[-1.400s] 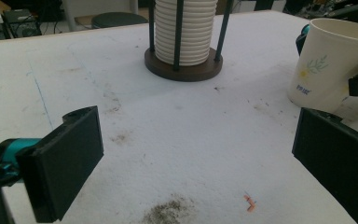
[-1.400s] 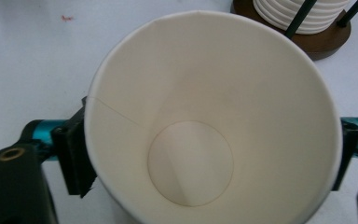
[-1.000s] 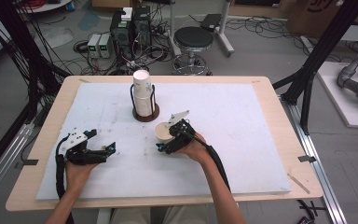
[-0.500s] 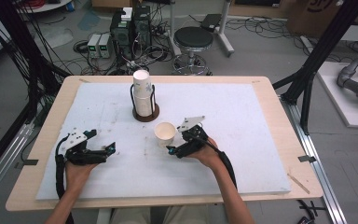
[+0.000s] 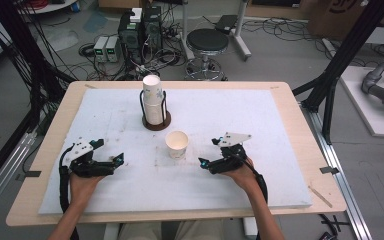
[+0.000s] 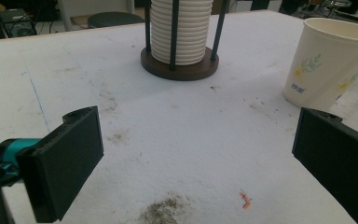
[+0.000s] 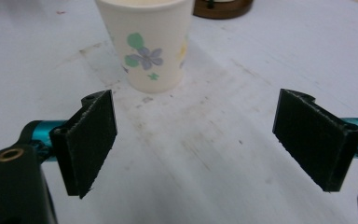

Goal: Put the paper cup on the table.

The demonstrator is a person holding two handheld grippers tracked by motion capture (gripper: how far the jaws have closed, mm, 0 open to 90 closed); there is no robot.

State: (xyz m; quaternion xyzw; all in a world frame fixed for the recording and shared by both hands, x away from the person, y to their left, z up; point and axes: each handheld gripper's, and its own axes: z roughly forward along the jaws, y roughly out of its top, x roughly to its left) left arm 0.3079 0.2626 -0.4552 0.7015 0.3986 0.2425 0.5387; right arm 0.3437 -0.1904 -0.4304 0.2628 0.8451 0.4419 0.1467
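grippers rest low at the near side of the table (image 5: 280, 95), one in each of my hands. my left gripper (image 5: 111, 163) sits at the near left with jaws spread wide and nothing between them; in the left gripper view (image 6: 193, 154) bare white mat (image 5: 105, 107) lies between the pads. my right gripper (image 5: 206, 163) sits at the near right, likewise released, jaws wide apart and empty; in the right gripper view (image 7: 193, 140) the gap frames only mat.

the paper cup (image 5: 177, 144) stands upright, mouth up, on the mat near the centre, between the two grippers and slightly farther from me. it is apart from both: no pad touches it. in the right gripper view the paper cup (image 7: 144, 42) stands just beyond the jaw tips; in the left gripper view it (image 6: 328, 60) stands off to the right.

farther back, the cup holder (image 5: 155, 107) carries a stack of nested cups inside its dark uprights on a round brown base.

risks, as judged:
- a light, empty cup will tip or slide if one pad meets its wall before the other.
- excess closing force would crush the thin wall.
- a grasp near the rim would deform the mouth.
- a wide swing toward the far side could strike the holder's uprights.
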